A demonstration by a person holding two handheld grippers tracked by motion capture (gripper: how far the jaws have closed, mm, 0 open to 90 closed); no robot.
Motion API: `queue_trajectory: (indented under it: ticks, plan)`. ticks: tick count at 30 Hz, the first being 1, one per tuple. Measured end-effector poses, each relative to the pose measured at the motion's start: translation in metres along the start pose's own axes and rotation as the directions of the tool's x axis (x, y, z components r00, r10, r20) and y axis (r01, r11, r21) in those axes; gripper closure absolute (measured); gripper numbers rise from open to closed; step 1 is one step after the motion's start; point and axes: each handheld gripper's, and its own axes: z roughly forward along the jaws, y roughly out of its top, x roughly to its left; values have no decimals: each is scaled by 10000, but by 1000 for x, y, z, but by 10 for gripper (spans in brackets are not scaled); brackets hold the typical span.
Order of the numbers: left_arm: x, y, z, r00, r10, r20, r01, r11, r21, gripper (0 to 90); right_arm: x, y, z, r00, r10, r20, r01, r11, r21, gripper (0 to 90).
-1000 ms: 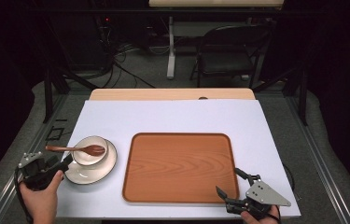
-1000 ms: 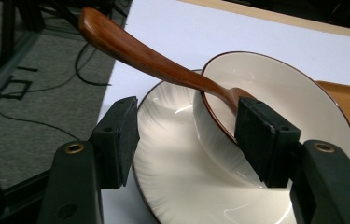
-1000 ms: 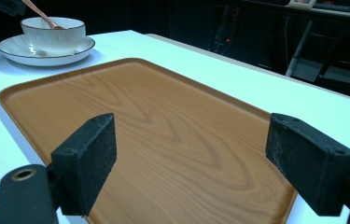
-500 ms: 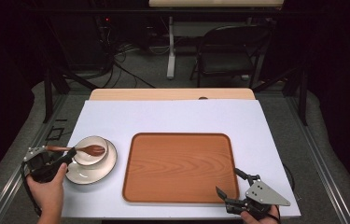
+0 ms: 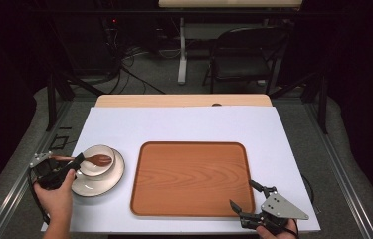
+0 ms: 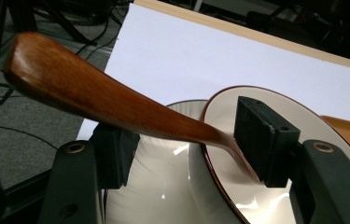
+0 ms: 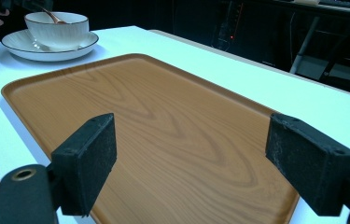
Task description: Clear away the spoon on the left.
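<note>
One wooden spoon (image 5: pixel 90 159) across the bowl (image 5: pixel 97 160), handle leftward.

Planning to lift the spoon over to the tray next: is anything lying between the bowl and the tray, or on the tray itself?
Nothing visible does. The brown wooden spoon rests in the white bowl on its saucer, with the left gripper around its handle. Bare white table surface separates the saucer from the empty wooden tray.
</note>
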Motion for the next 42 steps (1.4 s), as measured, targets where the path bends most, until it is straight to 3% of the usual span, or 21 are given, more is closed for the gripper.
queue_trajectory:
  ticks: [20, 27, 34, 42]
  plan:
    - [2, 0, 0, 10000, -28, 6, 28, 9985, -555, 609, -1, 0, 0, 10000, -9, -5, 9, 10000, 24, 164]
    - [-5, 6, -8, 9995, 269, 156, -256, 9966, -782, 669, -1, 0, -1, 10000, -9, -2, 9, 10000, 12, 164]
    - [-14, 11, -13, 9981, 322, 518, -269, 9947, -990, 733, -1, 0, -1, 10000, -20, 5, 20, 10000, 46, 166]
    - [-27, 18, -19, 9947, 592, 840, -510, 9940, -965, 797, 0, 0, -1, 10000, 12, -15, -12, 10000, 7, 166]
